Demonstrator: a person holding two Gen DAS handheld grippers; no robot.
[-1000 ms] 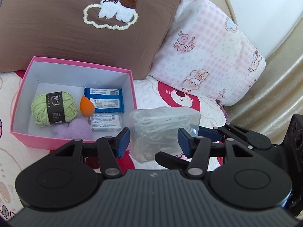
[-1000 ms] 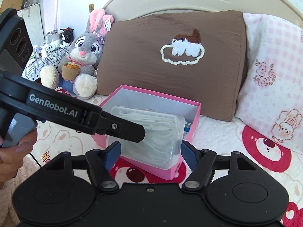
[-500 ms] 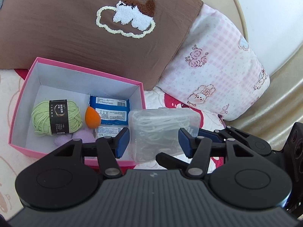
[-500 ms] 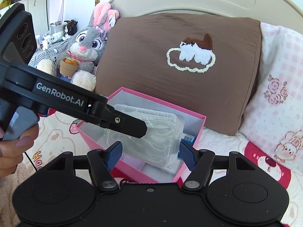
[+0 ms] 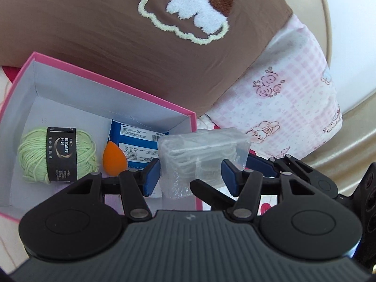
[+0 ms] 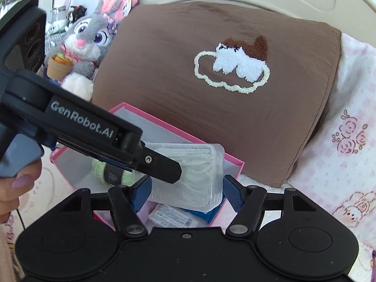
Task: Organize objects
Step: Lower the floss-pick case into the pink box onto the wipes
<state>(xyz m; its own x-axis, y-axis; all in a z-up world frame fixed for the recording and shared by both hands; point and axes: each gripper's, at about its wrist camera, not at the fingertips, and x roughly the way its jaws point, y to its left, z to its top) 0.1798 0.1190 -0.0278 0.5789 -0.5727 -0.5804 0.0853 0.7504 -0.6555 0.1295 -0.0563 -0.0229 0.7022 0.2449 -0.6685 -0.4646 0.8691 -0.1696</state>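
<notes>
While the clear plastic case [image 5: 203, 162] is held over the near right corner of the pink box [image 5: 112, 85], the state is logged as follows:

Left gripper [image 5: 191, 176]: clamped on the case; blue pads [image 5: 152, 176] are pressed against its two sides in the left wrist view.
Right gripper [image 6: 188, 191]: also closed on the same case [image 6: 192, 178]; its pads are seen against the case's left and right ends in the right wrist view.
Case: translucent, white cord-like contents seen inside; tilted, gripped from two directions at once; whether it touches the box rim cannot be told.
Pink box: open, white inside, set on the bedspread just in front of the brown pillow [image 5: 105, 35].
Box contents: green yarn ball [image 5: 56, 152] with a black label at left; orange teardrop sponge [image 5: 114, 158] beside it; blue packet [image 5: 138, 144] at the far right, partly hidden by the case; a small white packet [image 6: 175, 217] is seen under the case in the right wrist view.
Right of box: pink checked pillow [image 5: 289, 108] lies against the brown one.
Far left, right wrist view: grey rabbit plush [image 6: 91, 42] with a toy flowerpot.
Hand [image 6: 14, 188]: seen on the left gripper's handle.
</notes>
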